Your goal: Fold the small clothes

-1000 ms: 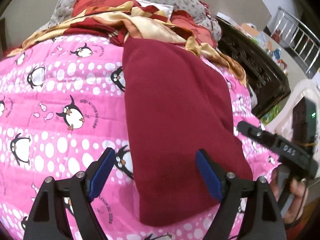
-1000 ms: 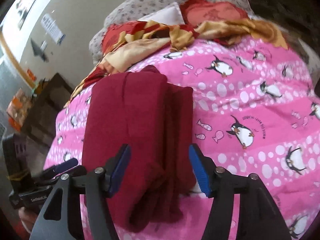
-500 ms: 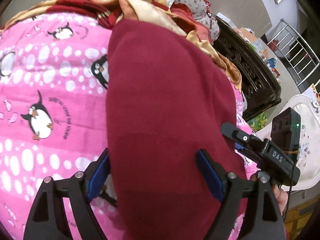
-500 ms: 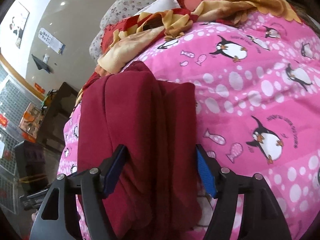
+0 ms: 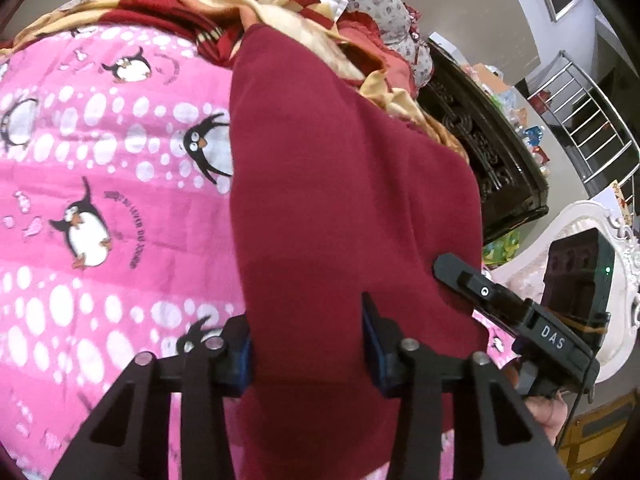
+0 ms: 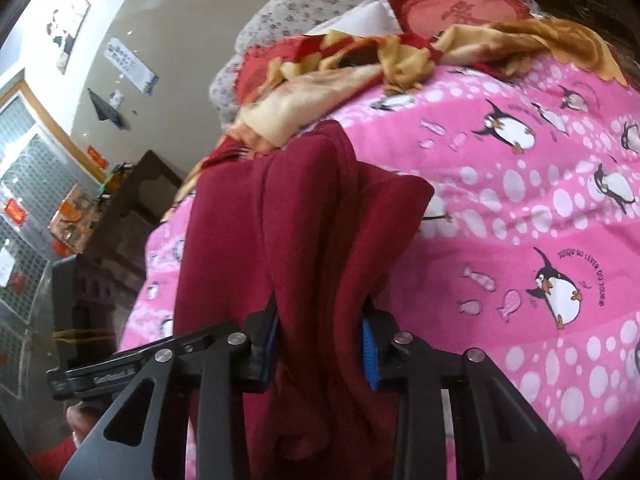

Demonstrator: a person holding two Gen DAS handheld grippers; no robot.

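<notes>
A dark red garment (image 5: 344,200) lies folded lengthwise on a pink penguin-print quilt (image 5: 100,200). My left gripper (image 5: 306,348) is shut on the garment's near end, blue pads pinching the cloth. In the right wrist view my right gripper (image 6: 322,350) is shut on the bunched near end of the same garment (image 6: 304,232), which rises in folds between the jaws. The right gripper's body (image 5: 516,312) shows at the right of the left wrist view, and the left gripper's body (image 6: 120,372) at the left of the right wrist view.
A crumpled red and gold blanket (image 5: 256,4) and floral pillows (image 6: 328,4) lie at the far end of the bed. A dark carved cabinet (image 5: 492,160) stands beside the bed. The quilt (image 6: 540,220) stretches to the right of the garment.
Both grippers moved forward over the garment's near end and closed on it. The cloth is now bunched and lifted between the jaws.
</notes>
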